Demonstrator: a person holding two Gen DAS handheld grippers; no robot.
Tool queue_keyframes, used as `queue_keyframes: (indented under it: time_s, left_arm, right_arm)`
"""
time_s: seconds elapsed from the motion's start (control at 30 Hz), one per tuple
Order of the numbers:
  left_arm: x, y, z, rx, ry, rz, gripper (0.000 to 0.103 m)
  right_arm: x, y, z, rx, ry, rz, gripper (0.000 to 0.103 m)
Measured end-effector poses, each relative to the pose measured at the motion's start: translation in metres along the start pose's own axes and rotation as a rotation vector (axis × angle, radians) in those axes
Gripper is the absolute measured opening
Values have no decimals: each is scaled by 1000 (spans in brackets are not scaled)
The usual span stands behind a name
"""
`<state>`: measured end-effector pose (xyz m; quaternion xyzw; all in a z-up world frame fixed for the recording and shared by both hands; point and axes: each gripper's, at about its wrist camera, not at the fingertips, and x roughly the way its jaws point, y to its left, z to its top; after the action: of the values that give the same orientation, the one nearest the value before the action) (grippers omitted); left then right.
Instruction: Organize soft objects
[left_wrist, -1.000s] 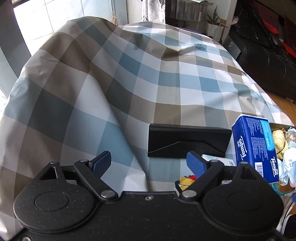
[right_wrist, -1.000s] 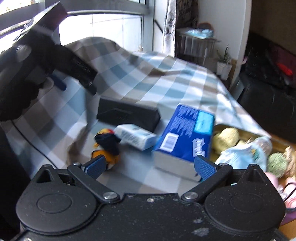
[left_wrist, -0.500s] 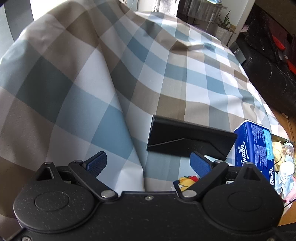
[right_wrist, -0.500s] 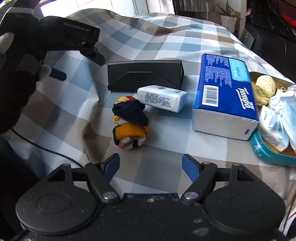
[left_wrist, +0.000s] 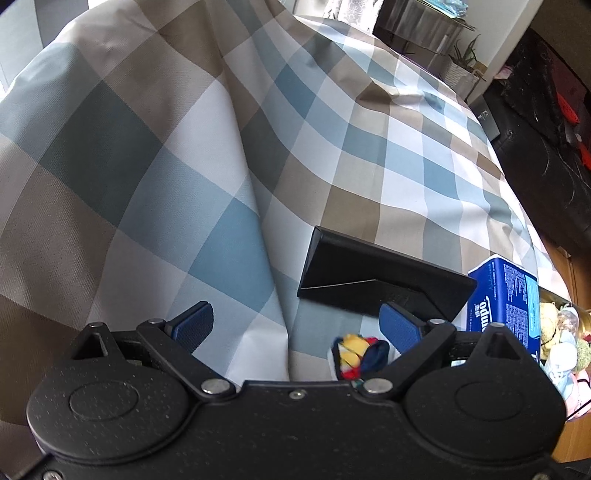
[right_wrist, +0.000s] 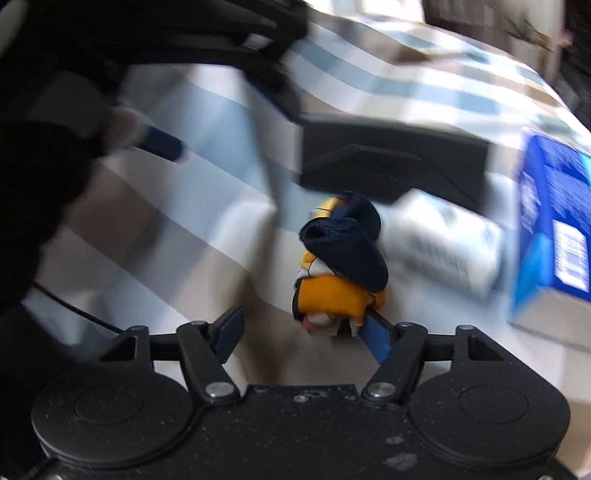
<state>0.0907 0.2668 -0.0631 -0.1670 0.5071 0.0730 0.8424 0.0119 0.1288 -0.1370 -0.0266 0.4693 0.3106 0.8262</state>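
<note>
The right gripper (right_wrist: 303, 334) is going in on the sock bundle (right_wrist: 341, 264), that yellow, navy and white ball of fabric lying on the checked cloth (left_wrist: 155, 177) that covers the worktop. Its jaws have just been closing, and the bundle's near end sits partly between them. The right pad looks to be brushing the orange fabric, the left pad stands clear, so no grip yet, though the picture is smeared with motion and I would not swear to the contact.

The left gripper (left_wrist: 295, 325) hangs just beside the same spot, jaws spread wide with nothing between them. In its own view the bundle peeks out low down by its right finger, with the black case (left_wrist: 384, 280) just beyond.

Behind the bundle lies the black case, to its right a small tissue pack (right_wrist: 447, 247), and further right the big blue tissue pack (right_wrist: 554, 236). At the far right edge of the left view a heap of soft things (left_wrist: 561, 339) waits, which looks like where the bundle belongs.

So this is the pick-up step. Next the right hand has to get the bundle square between both pads and squeeze well into the fabric. Soft cloth gives, so a shallow pinch could slip or tug one sock loose. Then lift clear and carry right, over the tissue packs.
</note>
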Motion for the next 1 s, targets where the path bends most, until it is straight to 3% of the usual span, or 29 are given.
queue_keyframes:
  time_s: [0.1,0.2,0.47,0.67,0.8,1.0]
  left_arm:
    - [-1,3,1,-15,-10,8,93]
    - [-1,5,2,-31,-17,20,93]
    - [2,6,2,-39,-10,25,93]
    - [3,6,2,-39,-10,28,93]
    - [3,7,1,-44,-11,26,93]
    - [2,7,1,-42,-10,20,93]
  right_arm:
    - [-6,3,0,-29,-37,22,65]
    - [-14,-4,-2,-17,-57,-44,65]
    - [-39,-37,3,159,-172,-219,65]
    - [-25,-47,18,220,-140,-322,62]
    - [-10,-49,26,252,-93,-345,63]
    - [4,-46,34,237,-86,-385,74]
